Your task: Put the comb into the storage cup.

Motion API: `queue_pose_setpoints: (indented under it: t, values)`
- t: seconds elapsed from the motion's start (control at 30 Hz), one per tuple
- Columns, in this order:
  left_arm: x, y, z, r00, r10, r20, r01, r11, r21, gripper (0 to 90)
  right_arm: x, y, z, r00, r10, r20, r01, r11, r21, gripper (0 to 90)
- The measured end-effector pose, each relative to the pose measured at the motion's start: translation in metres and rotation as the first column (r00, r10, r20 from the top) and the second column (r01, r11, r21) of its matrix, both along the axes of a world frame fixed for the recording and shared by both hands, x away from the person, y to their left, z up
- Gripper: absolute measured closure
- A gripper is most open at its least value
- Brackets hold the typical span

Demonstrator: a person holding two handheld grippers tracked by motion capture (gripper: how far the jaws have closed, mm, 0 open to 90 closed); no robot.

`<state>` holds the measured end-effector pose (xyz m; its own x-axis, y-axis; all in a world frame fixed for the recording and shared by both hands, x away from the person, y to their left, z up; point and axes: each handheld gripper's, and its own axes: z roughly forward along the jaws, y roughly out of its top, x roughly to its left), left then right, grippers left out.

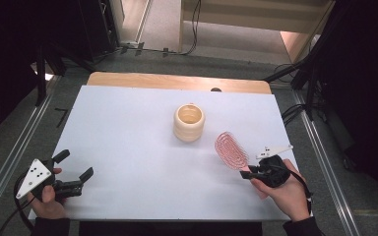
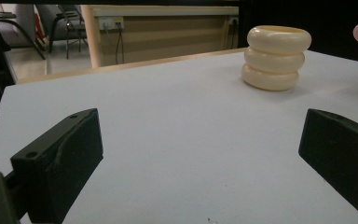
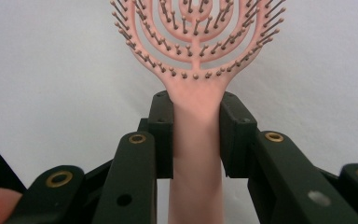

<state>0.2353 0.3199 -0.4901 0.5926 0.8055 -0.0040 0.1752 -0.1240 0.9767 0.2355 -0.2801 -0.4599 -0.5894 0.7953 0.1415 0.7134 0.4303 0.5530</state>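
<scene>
A pink vented hairbrush (image 1: 231, 150) is held above the white table at the right, bristle head pointing away toward the cup. My right gripper (image 1: 250, 173) is shut on its handle; in the right gripper view both black pads squeeze the pink hairbrush handle (image 3: 196, 135) just below the head. A cream ribbed cup (image 1: 189, 122) stands upright at the table's middle, also seen as the cream cup (image 2: 276, 57) far ahead in the left gripper view. My left gripper (image 1: 74, 165) rests at the near left corner, open, with nothing between its fingers (image 2: 60, 158).
The white tabletop (image 1: 128, 137) has a wooden strip (image 1: 177, 81) along its far edge. Metal rails run along both sides, and cables lie on the floor beyond the table. Chairs and a wall socket stand in the background of the left gripper view.
</scene>
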Motion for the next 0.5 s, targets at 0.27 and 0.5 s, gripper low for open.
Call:
queue_pose_setpoints:
  t: [0.27,0.5]
  values:
    - [-0.0002,-0.0009,0.0006,1.0,-0.005,0.0,0.005,0.9999,0.009,0.3,-0.0022,0.004,0.0078,0.9963,-0.015,0.085,0.012,0.9993,0.035,68.1]
    - [-0.0001,-0.0031,0.0028,1.0,-0.005,0.003,0.005,0.9998,0.018,0.3,-0.0002,0.01,0.0093,0.9931,-0.015,0.116,0.008,0.9983,0.058,68.1]
